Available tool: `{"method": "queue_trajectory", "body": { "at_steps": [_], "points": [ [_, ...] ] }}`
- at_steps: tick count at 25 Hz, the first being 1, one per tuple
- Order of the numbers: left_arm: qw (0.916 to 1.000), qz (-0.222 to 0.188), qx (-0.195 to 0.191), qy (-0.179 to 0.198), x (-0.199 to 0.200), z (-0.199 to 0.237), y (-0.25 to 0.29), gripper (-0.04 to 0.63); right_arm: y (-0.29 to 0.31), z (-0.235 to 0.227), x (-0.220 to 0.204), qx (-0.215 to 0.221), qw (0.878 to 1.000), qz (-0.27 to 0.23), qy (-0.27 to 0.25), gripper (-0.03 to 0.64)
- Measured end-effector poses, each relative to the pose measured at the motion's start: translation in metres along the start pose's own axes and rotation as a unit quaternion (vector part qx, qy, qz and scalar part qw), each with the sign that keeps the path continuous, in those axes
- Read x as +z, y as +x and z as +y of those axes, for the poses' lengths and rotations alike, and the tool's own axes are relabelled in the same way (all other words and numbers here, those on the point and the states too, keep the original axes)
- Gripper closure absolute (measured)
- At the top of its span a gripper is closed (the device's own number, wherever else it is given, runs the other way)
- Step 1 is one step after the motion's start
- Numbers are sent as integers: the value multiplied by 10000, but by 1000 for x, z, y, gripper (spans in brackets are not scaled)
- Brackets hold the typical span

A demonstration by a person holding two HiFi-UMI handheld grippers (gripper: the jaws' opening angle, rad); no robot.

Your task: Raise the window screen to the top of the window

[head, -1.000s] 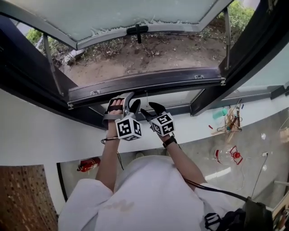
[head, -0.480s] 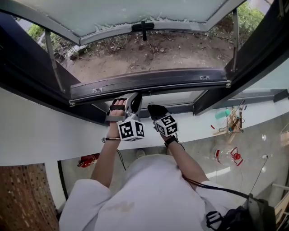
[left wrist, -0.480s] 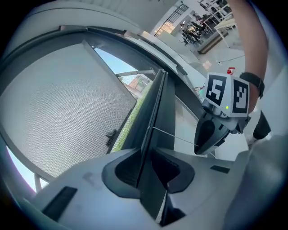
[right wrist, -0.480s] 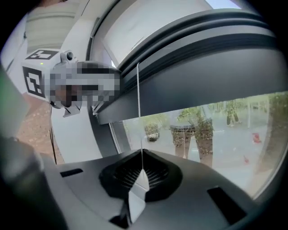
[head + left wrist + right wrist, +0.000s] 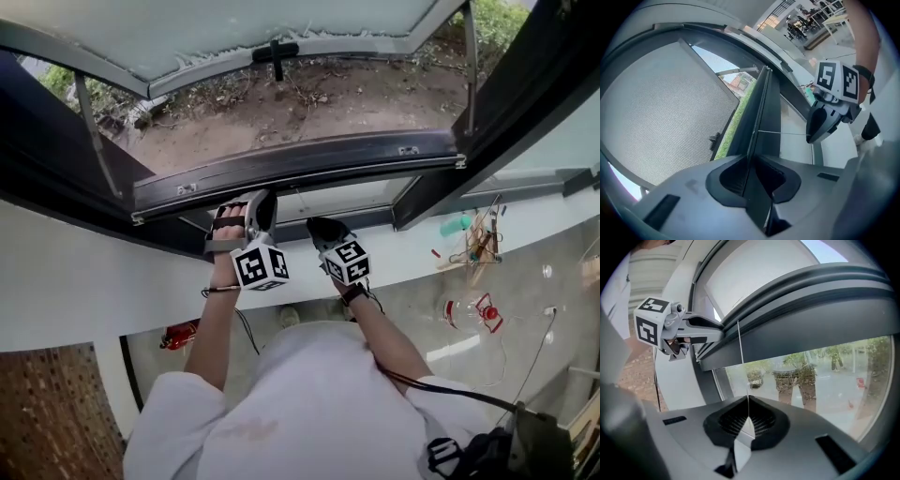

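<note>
1. At the near, low edge of the window opening, the window screen's dark bar (image 5: 300, 161) is lying crosswise beyond the white sill (image 5: 84, 281). The screen is sitting at the bottom of the window, not yet raised.
2. I am holding my left tongs (image 5: 261, 202) against the near side of that bar, left of its middle. Their jaws have just been closing, and they are now pinching the bar's thin edge, which is running straight between them.
3. I am holding my right tongs (image 5: 315, 226) just right of the left pair and a little nearer to me. Their jaws are pressing together on a small white tab (image 5: 746, 425).
4. A thin cord (image 5: 739, 362) is running straight and taut from that tab up to the underside of the bar.
5. Beyond the bar, the glass pane (image 5: 281, 28) is hanging tilted outward, and bare ground (image 5: 309, 103) is showing beneath it.
6. Nearer to me, the left marker cube (image 5: 260, 265) and the right marker cube (image 5: 347, 261) are sitting side by side, close together but not touching. Both my forearms are reaching up over the sill toward the bar.
</note>
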State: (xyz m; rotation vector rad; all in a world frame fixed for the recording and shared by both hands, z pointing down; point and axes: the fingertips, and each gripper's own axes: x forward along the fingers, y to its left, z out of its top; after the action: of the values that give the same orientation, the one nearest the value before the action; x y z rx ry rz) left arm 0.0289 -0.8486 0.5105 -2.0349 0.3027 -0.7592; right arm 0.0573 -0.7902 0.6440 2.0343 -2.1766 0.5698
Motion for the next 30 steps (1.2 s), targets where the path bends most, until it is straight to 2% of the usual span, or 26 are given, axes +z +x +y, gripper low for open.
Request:
{"method": "queue_trajectory", "body": {
  "at_steps": [2, 4, 5, 11, 14, 17, 19, 20, 22, 23, 27, 30],
  "points": [
    [10000, -11, 21, -11, 0, -3, 0, 552, -4, 1, -1, 56, 10000, -3, 36, 616],
    [9999, -35, -87, -144, 1, -7, -1, 479, -7, 2, -2, 111, 9999, -15, 43, 617],
    [9997, -57, -108, -232, 1, -7, -2, 471, -7, 3, -1, 124, 9999, -35, 28, 617],
    [9980, -351, -142, -512, 9, 0, -6, 471, -14, 2, -3, 165, 9998, -95, 82, 617],
    [9962, -550, 234, -639, 16, 18, -14, 471, -14, 1, -17, 133, 9997, 136, 146, 617],
    [9868, -924, 898, -980, 37, 66, -34, 471, -19, -10, -71, -25, 9959, 776, 459, 618],
    [9868, -938, 1075, -772, 49, 96, -42, 471, -28, -16, -98, -36, 9936, 880, 700, 618],
    [9889, -878, 1023, -617, 51, 102, -44, 488, -31, -18, -101, -31, 9936, 837, 764, 618],
    [9912, -837, 901, -489, 52, 106, -44, 488, -33, -21, -97, -87, 9942, 838, 663, 618],
    [9903, -884, 909, -562, 52, 106, -46, 488, -33, -21, -96, -106, 9946, 845, 590, 617],
    [9822, -1154, 1027, -1070, 54, 105, -53, 488, -36, -16, -96, -55, 9962, 762, 418, 617],
    [9748, -1352, 1070, -1417, 58, 110, -58, 488, -37, -14, -91, -146, 9983, 570, -9, 617]
  ]
}}
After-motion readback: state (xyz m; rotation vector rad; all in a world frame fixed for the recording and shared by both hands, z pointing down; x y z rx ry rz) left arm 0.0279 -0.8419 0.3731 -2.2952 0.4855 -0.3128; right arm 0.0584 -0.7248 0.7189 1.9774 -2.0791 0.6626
